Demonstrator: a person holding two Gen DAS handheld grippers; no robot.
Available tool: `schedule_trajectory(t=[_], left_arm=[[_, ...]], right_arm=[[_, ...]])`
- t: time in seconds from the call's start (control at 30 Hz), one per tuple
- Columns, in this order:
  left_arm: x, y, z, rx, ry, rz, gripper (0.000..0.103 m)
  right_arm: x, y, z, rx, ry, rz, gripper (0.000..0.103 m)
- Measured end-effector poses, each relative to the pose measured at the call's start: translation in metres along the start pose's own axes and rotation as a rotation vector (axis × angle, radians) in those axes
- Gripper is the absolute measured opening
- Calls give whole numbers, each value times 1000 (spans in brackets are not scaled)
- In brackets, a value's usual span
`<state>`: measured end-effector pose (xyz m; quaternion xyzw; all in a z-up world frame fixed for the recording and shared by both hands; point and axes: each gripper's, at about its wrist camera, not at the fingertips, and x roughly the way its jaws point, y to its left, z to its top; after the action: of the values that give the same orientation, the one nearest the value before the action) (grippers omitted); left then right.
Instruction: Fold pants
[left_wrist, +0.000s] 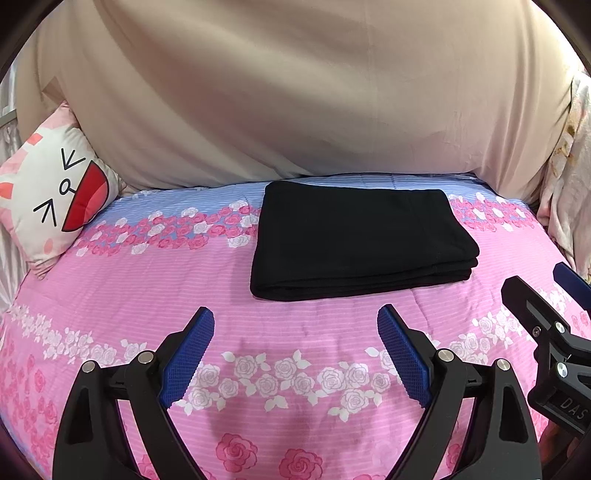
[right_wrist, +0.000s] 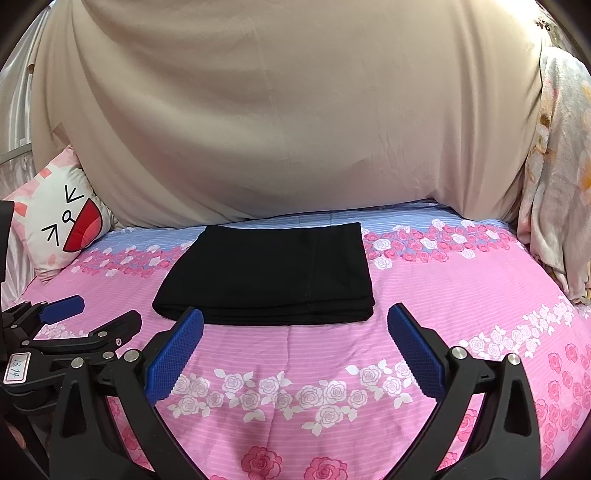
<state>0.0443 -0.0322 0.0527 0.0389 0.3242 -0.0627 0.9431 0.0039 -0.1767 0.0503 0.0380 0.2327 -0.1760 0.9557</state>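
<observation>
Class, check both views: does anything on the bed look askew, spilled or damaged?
Nothing stands out. The black pants lie folded in a neat stack on the floral bedspread, and both the left gripper and right gripper are open, holding nothing.

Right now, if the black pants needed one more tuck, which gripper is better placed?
Right gripper, probably. The folded pants lie just beyond its open fingertips; from the left gripper they sit farther off.

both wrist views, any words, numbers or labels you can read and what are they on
"DAS", raised letters cut off by the frame edge, on the black body of the right gripper, seen in the left wrist view.
"13.14", handwritten on a white sticker on the body of the left gripper, seen in the right wrist view.
The cartoon cushion bears only a drawn face, no words.
</observation>
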Motion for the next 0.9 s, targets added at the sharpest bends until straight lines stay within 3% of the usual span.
schedule_trajectory(t=[0.47, 0.9], left_arm=[[4, 3, -1, 5, -12, 61, 87], [5, 5, -2, 6, -8, 61, 87]], right_arm=[[8, 11, 3, 0, 19, -86, 98], [7, 17, 1, -10, 20, -80, 98]])
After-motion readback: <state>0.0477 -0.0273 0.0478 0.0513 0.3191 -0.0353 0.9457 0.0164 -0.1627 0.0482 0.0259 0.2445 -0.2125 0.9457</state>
